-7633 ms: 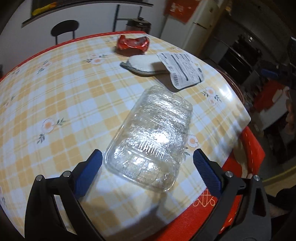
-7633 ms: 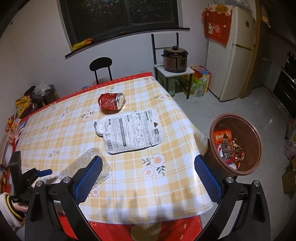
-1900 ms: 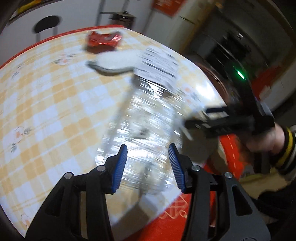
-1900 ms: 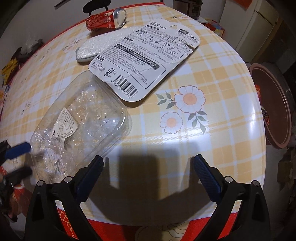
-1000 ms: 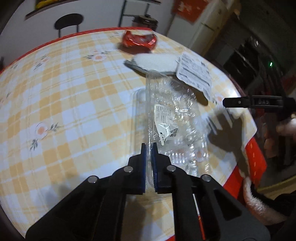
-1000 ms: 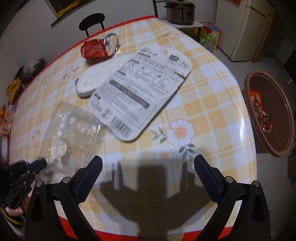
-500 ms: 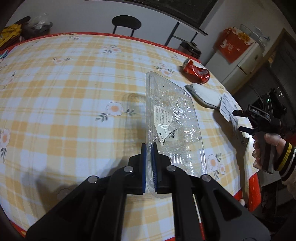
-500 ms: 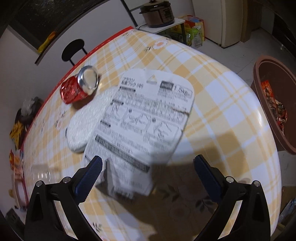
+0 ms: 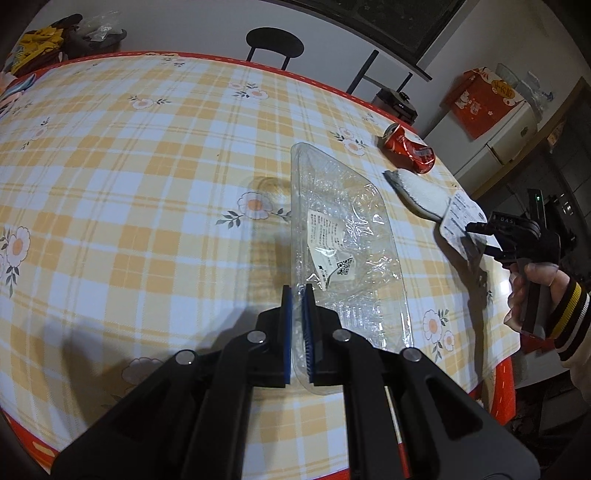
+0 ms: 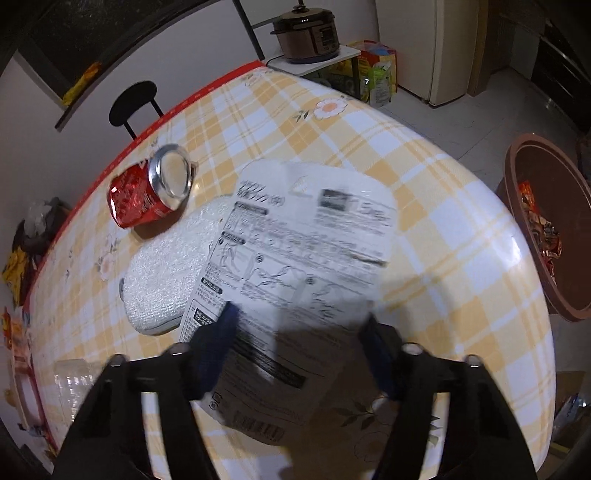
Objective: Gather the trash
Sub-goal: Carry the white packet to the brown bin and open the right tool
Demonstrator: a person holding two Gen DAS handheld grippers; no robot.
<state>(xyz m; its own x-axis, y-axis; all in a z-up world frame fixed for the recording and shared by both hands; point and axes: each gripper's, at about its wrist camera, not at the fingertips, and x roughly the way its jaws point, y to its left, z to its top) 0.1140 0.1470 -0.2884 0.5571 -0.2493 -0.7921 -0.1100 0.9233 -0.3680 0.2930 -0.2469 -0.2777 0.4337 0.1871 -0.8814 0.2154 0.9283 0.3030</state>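
Observation:
My left gripper (image 9: 296,314) is shut on the rim of a clear plastic tray (image 9: 343,240) and holds it tilted above the checked table (image 9: 129,166). My right gripper (image 10: 299,328) is partly closed, one finger on each side of a white printed package lid (image 10: 303,266); it also shows in the left wrist view (image 9: 480,236). The lid lies over a white foam tray (image 10: 166,280). A crushed red can (image 10: 147,195) lies behind them.
A brown trash bin (image 10: 546,229) with wrappers inside stands on the floor off the table's right edge. A black chair (image 10: 133,103) is at the far side. A rice cooker (image 10: 306,29) sits on a stand, with a fridge (image 10: 454,48) beside it.
My right gripper has moved down onto the printed lid and its jaws have narrowed around it. My left gripper still holds the clear tray, lifted and swung left.

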